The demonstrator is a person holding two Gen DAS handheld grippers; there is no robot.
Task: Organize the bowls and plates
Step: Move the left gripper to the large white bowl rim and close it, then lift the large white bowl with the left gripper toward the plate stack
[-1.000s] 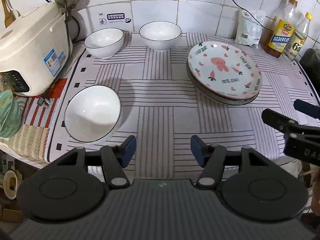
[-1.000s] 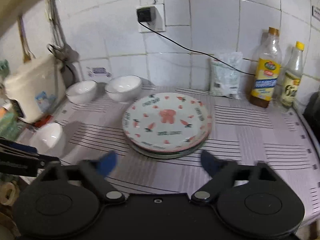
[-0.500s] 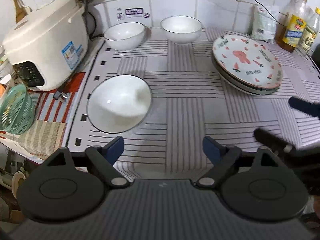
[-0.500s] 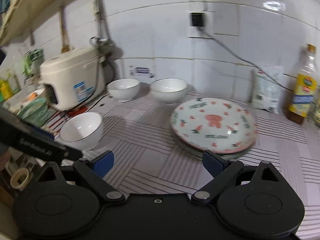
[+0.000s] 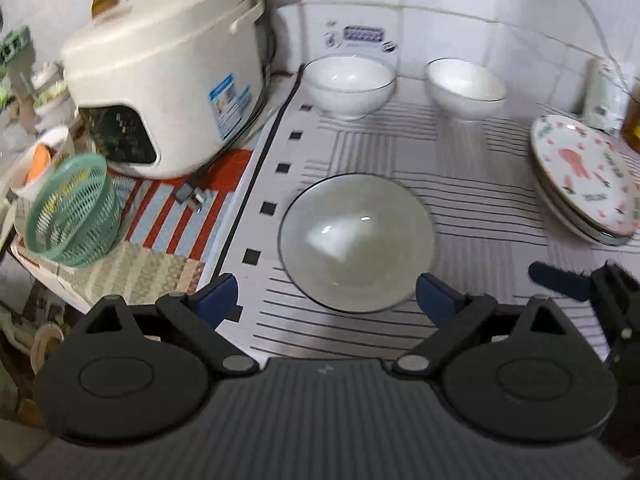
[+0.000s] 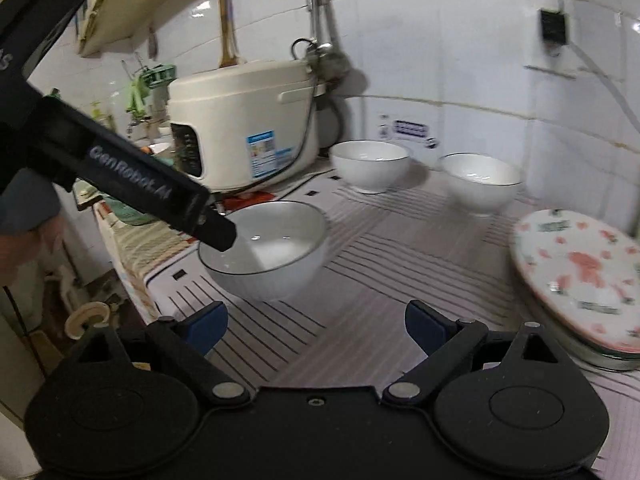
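A white bowl (image 5: 356,240) with a dark rim sits on the striped mat, just ahead of my open, empty left gripper (image 5: 326,300). It also shows in the right wrist view (image 6: 268,252), partly behind the left gripper's finger. Two more white bowls (image 5: 350,84) (image 5: 464,88) stand by the back wall. A stack of carrot-patterned plates (image 5: 584,176) lies at the right. My right gripper (image 6: 316,326) is open and empty, low over the mat, right of the near bowl.
A white rice cooker (image 5: 168,88) stands at the back left with its plug (image 5: 192,198) on a red striped cloth. A green mesh basket (image 5: 72,212) sits near the counter's left edge. A bottle (image 5: 632,120) stands at the far right.
Both grippers swung left and came closer to the near bowl. The bowl now lies centred between the left fingers; the plates have slid to the right edge of both views.
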